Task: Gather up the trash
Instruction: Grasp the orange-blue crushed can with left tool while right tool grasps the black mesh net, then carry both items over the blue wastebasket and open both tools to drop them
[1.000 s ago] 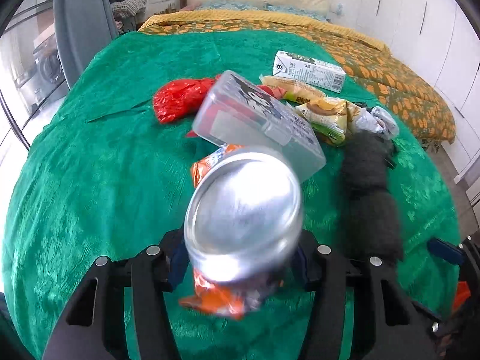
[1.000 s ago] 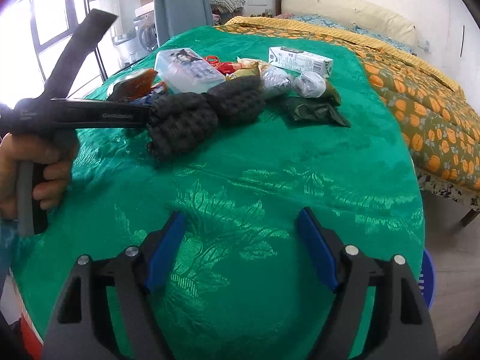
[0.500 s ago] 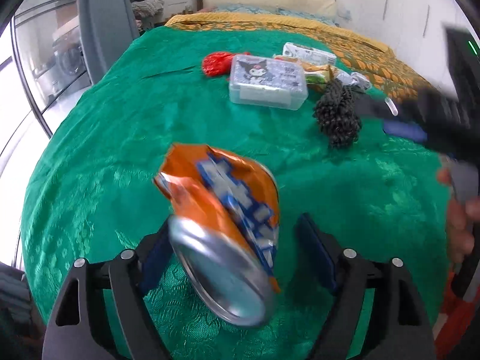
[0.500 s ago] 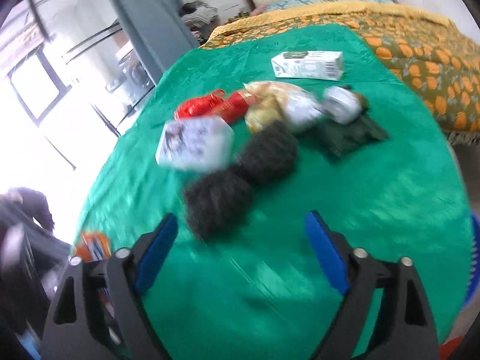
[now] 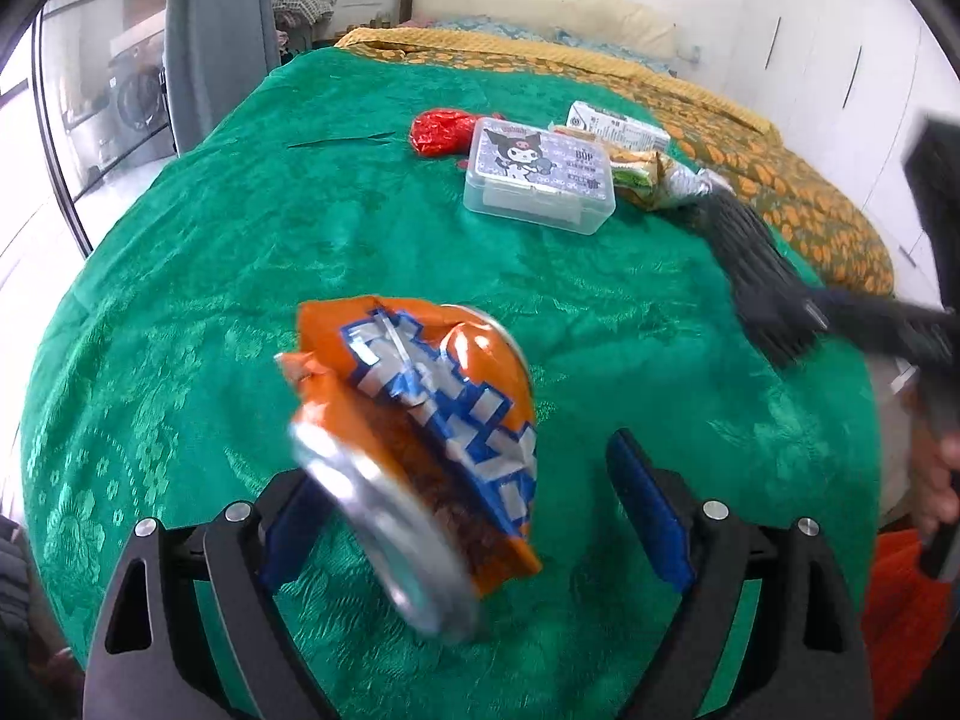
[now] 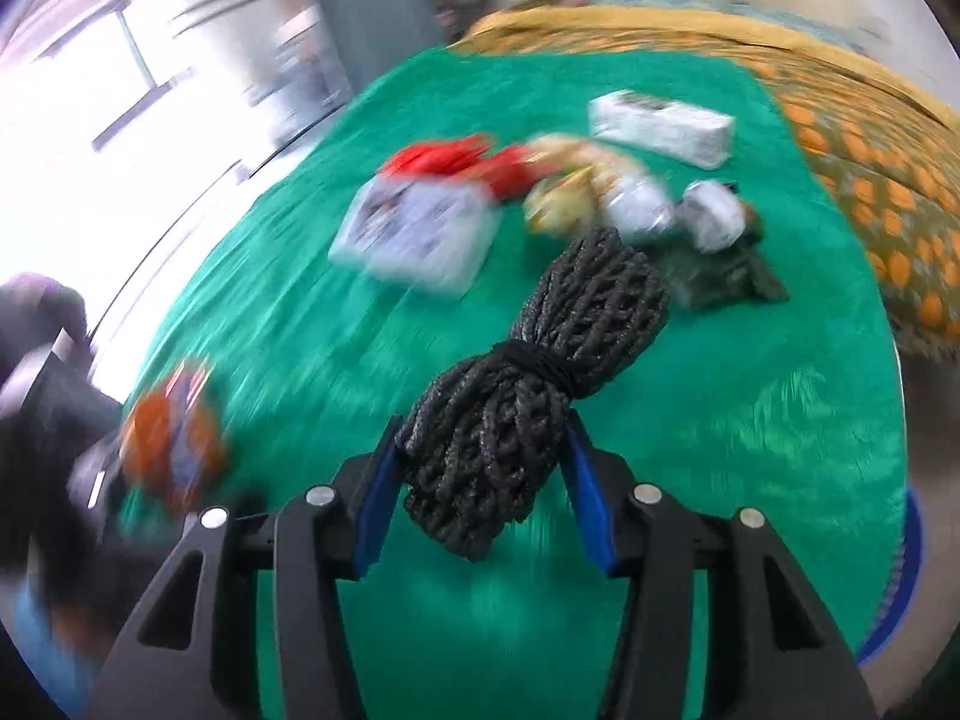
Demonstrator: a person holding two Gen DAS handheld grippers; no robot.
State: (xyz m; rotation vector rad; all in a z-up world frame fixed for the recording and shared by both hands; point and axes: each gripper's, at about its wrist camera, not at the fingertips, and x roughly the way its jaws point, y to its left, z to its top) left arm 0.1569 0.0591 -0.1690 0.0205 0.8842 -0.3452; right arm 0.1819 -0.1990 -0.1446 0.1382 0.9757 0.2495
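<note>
The crushed orange can (image 5: 414,450), dented aluminium with a blue-and-silver label and a shiny round end, sits between the spread blue pads of the left gripper (image 5: 474,510); its jaws have just been opening and now stand wide, the right pad clearly apart from the can, the left pad hidden behind it. The right gripper (image 6: 480,480) has just been closing, and its pads press both sides of a black bundle of braided rope (image 6: 528,384) tied at the middle. Beyond, on the glossy green patterned table (image 5: 240,240), lie a clear plastic box (image 5: 540,180) with a cartoon lid, a crumpled red wrapper (image 5: 441,129) and a white carton (image 5: 618,126).
</note>
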